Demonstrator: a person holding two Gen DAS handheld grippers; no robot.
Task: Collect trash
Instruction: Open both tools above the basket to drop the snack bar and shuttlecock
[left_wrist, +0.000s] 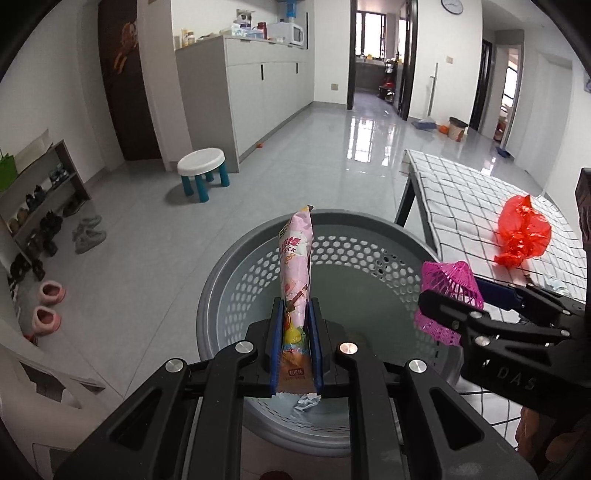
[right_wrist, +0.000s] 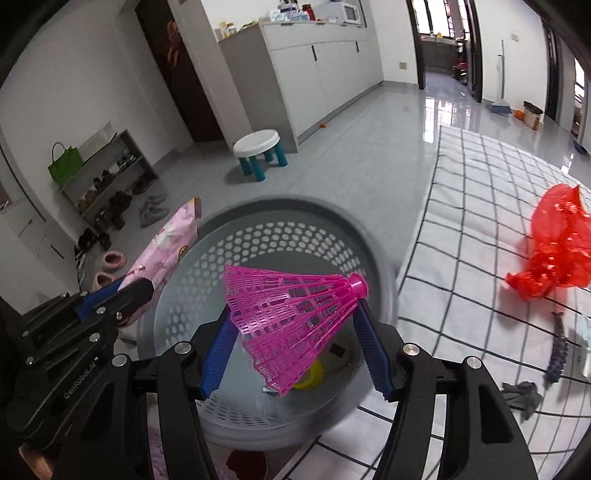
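In our left hand, the left gripper (left_wrist: 295, 343) has its 2 blue pads closed tight on a pink snack wrapper (left_wrist: 295, 273), which stands upright between them and rises above the fingertips. Seen from the right wrist camera, that same wrapper leans over the near left edge of the basket, with the left gripper's black finger beside it.

In our right hand, the right gripper (right_wrist: 295, 332) stands about half open, its 2 blue pads pressing on either side of a magenta plastic shuttlecock (right_wrist: 291, 317). The shuttlecock lies crosswise, its cork end toward the right pad and its flared skirt toward the left one.

Directly below both grippers sits a grey round basket (left_wrist: 221, 295) with a perforated wall. Both held items hang over its opening. On its bottom we see a small crumpled scrap (left_wrist: 306, 400) and, from the right wrist view, a yellow object (right_wrist: 314, 376) partly hidden by the shuttlecock; we cannot tell what it is.

Just to the right of the basket is a table covered with a checked cloth (right_wrist: 480, 206). On it lie a crumpled red plastic bag (right_wrist: 557, 243), a dark blue strip-like item (right_wrist: 557, 350) and a grey crumpled piece (right_wrist: 524, 395), well apart from the basket.

Farther off on the tiled floor stand a white stool with teal legs (left_wrist: 203, 170), a shoe rack (left_wrist: 37, 206) by the left wall with slippers near it, and a long grey cabinet (left_wrist: 258, 85).
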